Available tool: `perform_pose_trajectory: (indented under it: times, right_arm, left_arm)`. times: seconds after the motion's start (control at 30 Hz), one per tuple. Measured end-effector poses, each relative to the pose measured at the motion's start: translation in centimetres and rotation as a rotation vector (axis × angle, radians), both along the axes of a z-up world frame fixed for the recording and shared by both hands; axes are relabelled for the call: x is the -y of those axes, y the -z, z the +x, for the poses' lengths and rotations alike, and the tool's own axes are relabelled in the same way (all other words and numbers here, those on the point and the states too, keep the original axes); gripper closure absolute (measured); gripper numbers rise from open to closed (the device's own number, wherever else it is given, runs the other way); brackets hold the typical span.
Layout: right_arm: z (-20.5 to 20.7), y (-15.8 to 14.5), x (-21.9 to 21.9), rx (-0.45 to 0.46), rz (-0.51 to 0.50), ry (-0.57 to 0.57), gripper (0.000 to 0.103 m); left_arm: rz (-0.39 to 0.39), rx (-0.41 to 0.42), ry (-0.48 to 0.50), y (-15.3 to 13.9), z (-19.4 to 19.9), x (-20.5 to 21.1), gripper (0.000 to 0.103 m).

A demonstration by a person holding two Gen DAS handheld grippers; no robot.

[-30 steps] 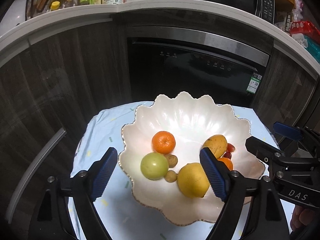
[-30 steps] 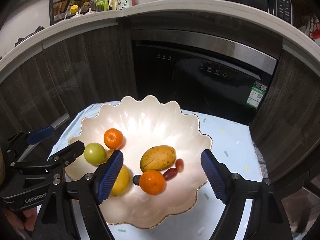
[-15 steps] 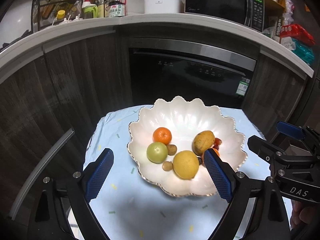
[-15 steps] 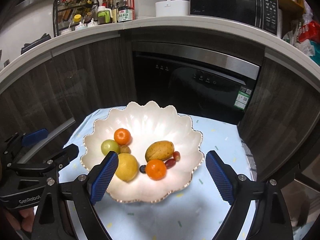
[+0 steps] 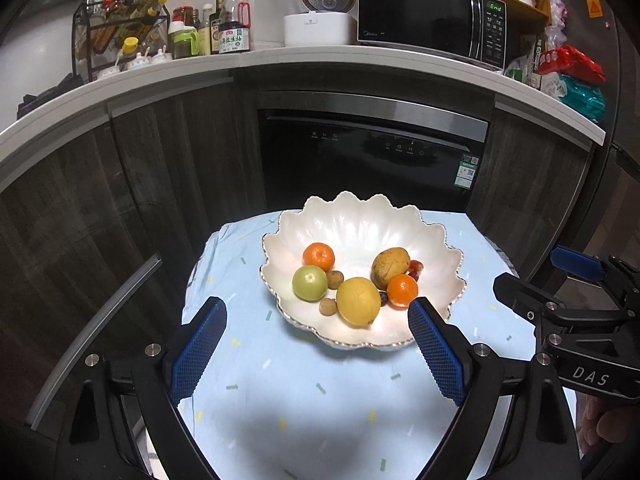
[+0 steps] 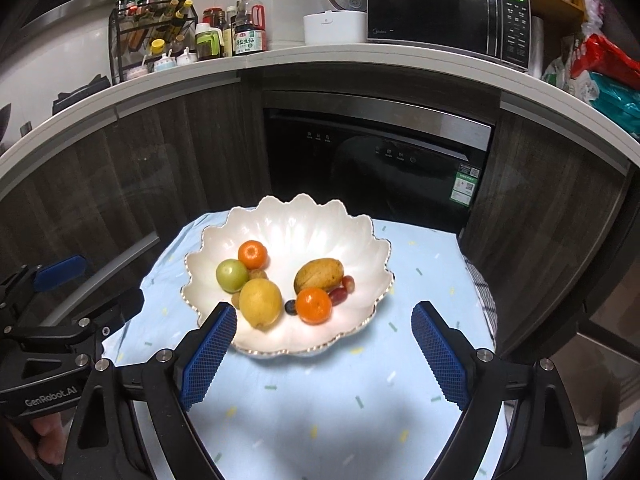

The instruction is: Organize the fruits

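A white scalloped bowl (image 5: 356, 220) (image 6: 296, 216) stands on a light blue cloth. It holds a yellow lemon (image 5: 357, 301) (image 6: 260, 302), a green apple (image 5: 309, 283) (image 6: 232, 275), two oranges (image 5: 318, 256) (image 6: 314, 305), a mango (image 5: 390, 263) (image 6: 319, 274), red grapes (image 6: 343, 290) and small brown longans (image 5: 328, 306). My left gripper (image 5: 316, 354) is open and empty, above the cloth in front of the bowl. My right gripper (image 6: 324, 354) is open and empty too, in front of the bowl. Each gripper shows at the edge of the other's view.
The cloth covers a small table (image 5: 280, 400) in front of a dark built-in oven (image 5: 372, 160) and wood cabinets. A counter above carries a microwave (image 5: 432, 20), a rice cooker (image 5: 320, 20), bottles and a spice rack (image 5: 120, 32).
Both grippers have pulled back and up from the bowl, which now looks smaller and farther. The fruits have stayed in place. Both grippers remain open.
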State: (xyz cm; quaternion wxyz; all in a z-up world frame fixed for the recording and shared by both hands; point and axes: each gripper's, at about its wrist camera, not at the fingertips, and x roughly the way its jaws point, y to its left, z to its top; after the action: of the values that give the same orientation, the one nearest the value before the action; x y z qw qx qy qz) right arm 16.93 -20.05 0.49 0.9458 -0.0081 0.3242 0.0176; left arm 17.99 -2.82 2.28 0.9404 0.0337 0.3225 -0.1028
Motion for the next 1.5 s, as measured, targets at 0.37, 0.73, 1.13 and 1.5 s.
perform_pose_trajectory:
  times: [0.37, 0.73, 1.13, 1.5]
  right_arm:
    - [-4.5, -0.3, 0.5, 0.026, 0.008, 0.037, 0.013]
    - [-9.0, 0.3, 0.8, 0.059, -0.020, 0.075, 0.013]
    - [-12.5, 0.4, 0.8, 0.097, 0.009, 0.098, 0.010]
    - [-15.0, 0.0, 0.6, 0.156, 0.018, 0.117, 0.008]
  left_arm:
    - [0.002, 0.017, -0.020, -0.4, -4.8, -0.4, 0.010]
    - [0.021, 0.013, -0.044, 0.6, -8.9, -0.8, 0.008]
    - [0.014, 0.063, -0.080, -0.1, -12.4, -1.6, 0.008]
    - [0.018, 0.100, -0.118, -0.1, -15.2, -2.7, 0.008]
